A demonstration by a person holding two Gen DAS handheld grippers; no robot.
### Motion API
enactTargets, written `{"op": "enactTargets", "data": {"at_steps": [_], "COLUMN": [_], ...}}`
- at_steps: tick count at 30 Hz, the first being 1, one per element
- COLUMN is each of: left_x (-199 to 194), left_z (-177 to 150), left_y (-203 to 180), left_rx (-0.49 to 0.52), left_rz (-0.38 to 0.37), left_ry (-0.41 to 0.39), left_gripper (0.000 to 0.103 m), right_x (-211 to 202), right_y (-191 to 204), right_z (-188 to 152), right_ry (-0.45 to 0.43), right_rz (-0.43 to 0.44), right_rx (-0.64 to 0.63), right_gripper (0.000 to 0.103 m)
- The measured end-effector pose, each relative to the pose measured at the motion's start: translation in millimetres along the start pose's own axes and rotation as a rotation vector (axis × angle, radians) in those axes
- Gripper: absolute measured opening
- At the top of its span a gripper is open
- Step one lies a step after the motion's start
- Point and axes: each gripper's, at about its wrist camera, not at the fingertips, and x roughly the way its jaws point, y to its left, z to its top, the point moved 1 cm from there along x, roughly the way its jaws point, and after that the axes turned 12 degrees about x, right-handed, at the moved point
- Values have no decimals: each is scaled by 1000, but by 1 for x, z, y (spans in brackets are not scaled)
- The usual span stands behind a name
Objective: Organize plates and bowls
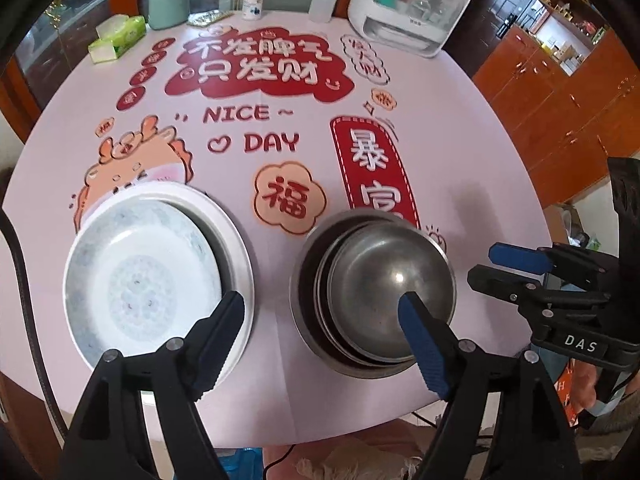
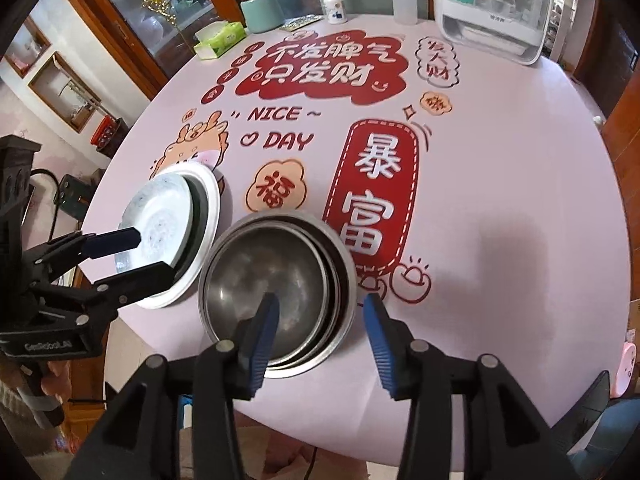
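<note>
A stack of white plates [image 1: 140, 280] sits near the table's front left; it also shows in the right wrist view [image 2: 168, 220]. A nest of steel bowls [image 1: 372, 292] sits to its right, also in the right wrist view [image 2: 276, 288]. My left gripper [image 1: 320, 312] is open and empty, hovering above the gap between plates and bowls. My right gripper [image 2: 320, 316] is open and empty, its jaws straddling the bowls' right rim from above. Each gripper shows in the other's view, the right [image 1: 488, 264] and the left [image 2: 156, 254].
The round table [image 1: 460, 152] has a pink printed cloth. At its far edge stand a tissue box [image 1: 118, 36], a green canister [image 1: 168, 4], a pill bottle [image 1: 253, 2], a squeeze bottle [image 1: 324, 2] and a white appliance [image 1: 408, 8]. Wooden cabinets [image 1: 560, 68] are to the right.
</note>
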Motion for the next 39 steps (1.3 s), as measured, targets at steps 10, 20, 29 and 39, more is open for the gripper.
{"op": "enactTargets", "data": {"at_steps": [10, 20, 29, 39], "left_x": [42, 69, 82, 94], "left_z": [-11, -11, -6, -9], "left_y": [9, 11, 16, 20], "left_rx": [-58, -82, -85, -108], "left_rz": [-66, -126, -154, -206], "left_ry": [90, 148, 182, 237], "left_gripper": [78, 77, 64, 44], "right_x": [39, 59, 69, 71], "right_y": [-21, -25, -27, -30], "right_z": [-9, -5, -3, -1], "right_ry": [115, 188, 220, 248], "right_rz": [35, 99, 118, 109], "right_rx": [100, 140, 148, 159], "right_gripper": [44, 44, 44, 36]}}
